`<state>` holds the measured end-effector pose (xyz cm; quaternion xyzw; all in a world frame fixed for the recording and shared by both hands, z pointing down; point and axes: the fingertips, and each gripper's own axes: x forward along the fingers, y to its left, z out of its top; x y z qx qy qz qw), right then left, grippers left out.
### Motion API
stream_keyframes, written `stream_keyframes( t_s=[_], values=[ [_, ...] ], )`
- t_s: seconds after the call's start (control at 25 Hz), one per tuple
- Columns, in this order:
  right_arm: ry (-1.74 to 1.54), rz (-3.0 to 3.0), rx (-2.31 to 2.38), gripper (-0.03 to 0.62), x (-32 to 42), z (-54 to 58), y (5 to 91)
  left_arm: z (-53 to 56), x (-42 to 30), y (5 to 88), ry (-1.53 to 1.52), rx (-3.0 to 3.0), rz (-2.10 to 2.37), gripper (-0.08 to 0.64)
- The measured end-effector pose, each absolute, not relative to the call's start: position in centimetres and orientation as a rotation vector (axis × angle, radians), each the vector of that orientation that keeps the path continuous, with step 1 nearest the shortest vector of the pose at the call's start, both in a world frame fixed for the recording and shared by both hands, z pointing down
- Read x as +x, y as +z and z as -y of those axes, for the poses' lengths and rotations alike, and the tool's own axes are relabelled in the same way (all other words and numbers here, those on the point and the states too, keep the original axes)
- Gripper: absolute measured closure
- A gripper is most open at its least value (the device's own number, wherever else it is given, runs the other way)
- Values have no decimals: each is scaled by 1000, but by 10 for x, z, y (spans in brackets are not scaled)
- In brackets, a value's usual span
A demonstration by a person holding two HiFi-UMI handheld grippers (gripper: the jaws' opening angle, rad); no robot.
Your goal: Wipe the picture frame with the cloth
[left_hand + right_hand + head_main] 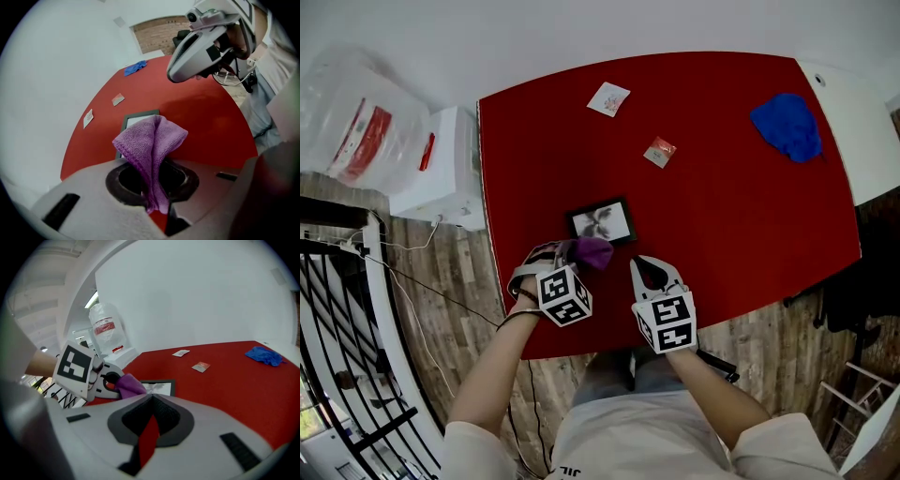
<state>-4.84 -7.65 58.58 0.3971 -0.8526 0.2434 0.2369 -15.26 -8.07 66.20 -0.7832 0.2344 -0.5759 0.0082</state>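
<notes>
The left gripper [566, 253] is clamped on the purple cloth [593, 251]. The left gripper view shows the jaws pressed onto a folded strip of the cloth [152, 140], the rest standing up in a loose peak beyond the tips. The right gripper [652, 270] has its jaws brought together at the tips with nothing between them. In the right gripper view only the red table [225, 376] shows through the gap behind the tips.

The picture frame [602, 222] lies flat on the table [722, 216], near the edge closest to the person, just beyond both grippers. The head view places the cloth over the frame's near left corner. It does not show whether the cloth presses on the frame.

View comparison:
- The head view alone shows both grippers side by side, apart from each other, plus the white box [441, 169] and the plastic bag [356, 131] beside the table.
- The left gripper view shows the frame [140, 117] partly covered by the cloth, and the right gripper [201, 44] raised above the table.
- The right gripper view shows the left gripper's marker cube [75, 364], the cloth [129, 384] and the frame [159, 386] from the side.

A blue cloth [787, 125] lies at the far right of the table. A white card [608, 98] and a small packet [659, 151] lie beyond the frame.
</notes>
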Motion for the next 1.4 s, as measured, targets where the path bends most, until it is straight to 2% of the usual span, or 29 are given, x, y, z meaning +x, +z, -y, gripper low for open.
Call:
stream_keyframes(
  t_s=[0.56, 1.12, 1.4],
  values=[
    [705, 2312, 1125, 588, -28, 71, 589, 190, -153, 649, -1810, -2474, -811, 497],
    [706, 2332, 1121, 588, -28, 82, 589, 93, -118, 663, -1832, -2475, -697, 497],
    [712, 2323, 1120, 588, -24, 76, 591, 111, -120, 660, -1826, -2466, -713, 497]
  ],
)
